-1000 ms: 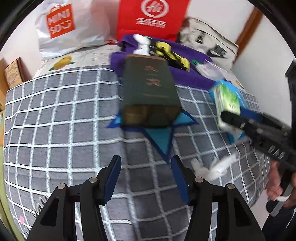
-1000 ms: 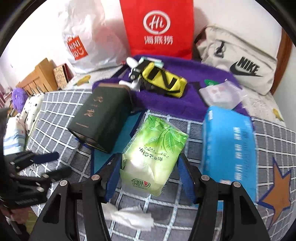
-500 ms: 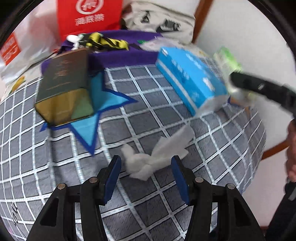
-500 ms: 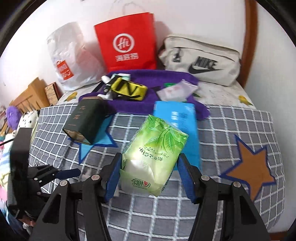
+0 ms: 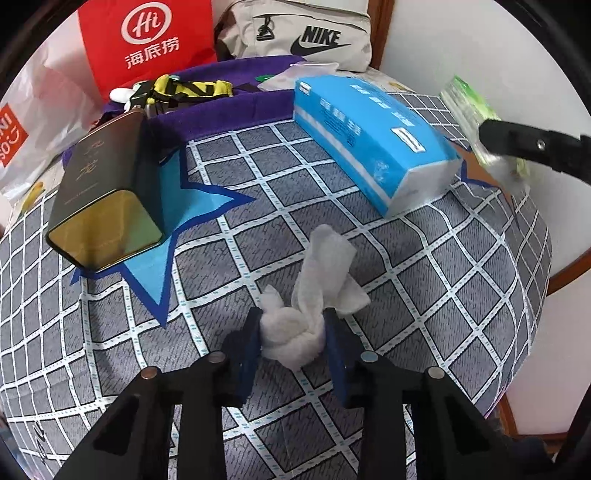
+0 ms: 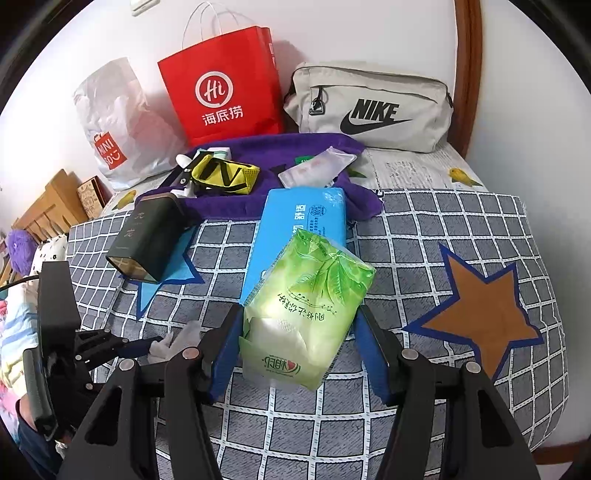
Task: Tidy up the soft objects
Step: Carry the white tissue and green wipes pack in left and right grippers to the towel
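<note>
Left wrist: left gripper (image 5: 293, 332) closing around crumpled tissue (image 5: 314, 295); right gripper (image 6: 295, 341) clamps green pack (image 6: 306, 314).

A bed under a grey checked cover (image 6: 461, 229) with star patches fills the room's middle. At twelve o'clock rises a plain white wall (image 6: 369, 33); a brown wooden frame (image 6: 467, 74) stands at one o'clock, wooden furniture (image 6: 48, 206) at nine.
</note>
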`<state>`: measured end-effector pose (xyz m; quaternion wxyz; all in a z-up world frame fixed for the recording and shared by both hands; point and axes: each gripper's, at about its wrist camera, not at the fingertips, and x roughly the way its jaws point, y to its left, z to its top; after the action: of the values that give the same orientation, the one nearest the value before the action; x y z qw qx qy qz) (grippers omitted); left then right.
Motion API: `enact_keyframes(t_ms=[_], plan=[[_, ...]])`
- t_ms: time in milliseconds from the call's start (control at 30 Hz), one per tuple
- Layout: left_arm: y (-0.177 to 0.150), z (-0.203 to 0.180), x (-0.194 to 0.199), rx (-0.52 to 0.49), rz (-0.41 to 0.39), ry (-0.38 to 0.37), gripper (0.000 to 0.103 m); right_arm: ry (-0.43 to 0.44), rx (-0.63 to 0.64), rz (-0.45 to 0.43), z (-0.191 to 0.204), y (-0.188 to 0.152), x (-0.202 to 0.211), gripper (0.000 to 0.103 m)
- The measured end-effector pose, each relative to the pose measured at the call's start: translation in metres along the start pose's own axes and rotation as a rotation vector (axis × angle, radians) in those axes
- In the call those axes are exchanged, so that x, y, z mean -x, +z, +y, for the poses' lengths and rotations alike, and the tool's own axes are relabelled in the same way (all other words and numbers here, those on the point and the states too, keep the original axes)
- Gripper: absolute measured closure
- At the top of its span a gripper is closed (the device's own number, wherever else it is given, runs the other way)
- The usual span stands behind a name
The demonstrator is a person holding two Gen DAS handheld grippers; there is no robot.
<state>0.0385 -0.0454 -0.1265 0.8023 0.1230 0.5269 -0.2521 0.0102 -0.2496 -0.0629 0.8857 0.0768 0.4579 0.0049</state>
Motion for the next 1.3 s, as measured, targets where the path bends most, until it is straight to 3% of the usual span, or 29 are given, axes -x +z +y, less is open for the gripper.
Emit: enact_keyframes(t_ms=[500, 1300], plan=[[0.013, 0.036, 0.034, 0.13, -0.08, 0.036, 0.073, 0.044, 0.043, -0.008, 0.004, 0.007, 0.004, 0.044], [0.076, 0.055, 0.078, 0.148, -0.219, 0.134, 0.073, 0.071, 0.089, -0.049, 0.005, 0.059, -0.003, 0.044]])
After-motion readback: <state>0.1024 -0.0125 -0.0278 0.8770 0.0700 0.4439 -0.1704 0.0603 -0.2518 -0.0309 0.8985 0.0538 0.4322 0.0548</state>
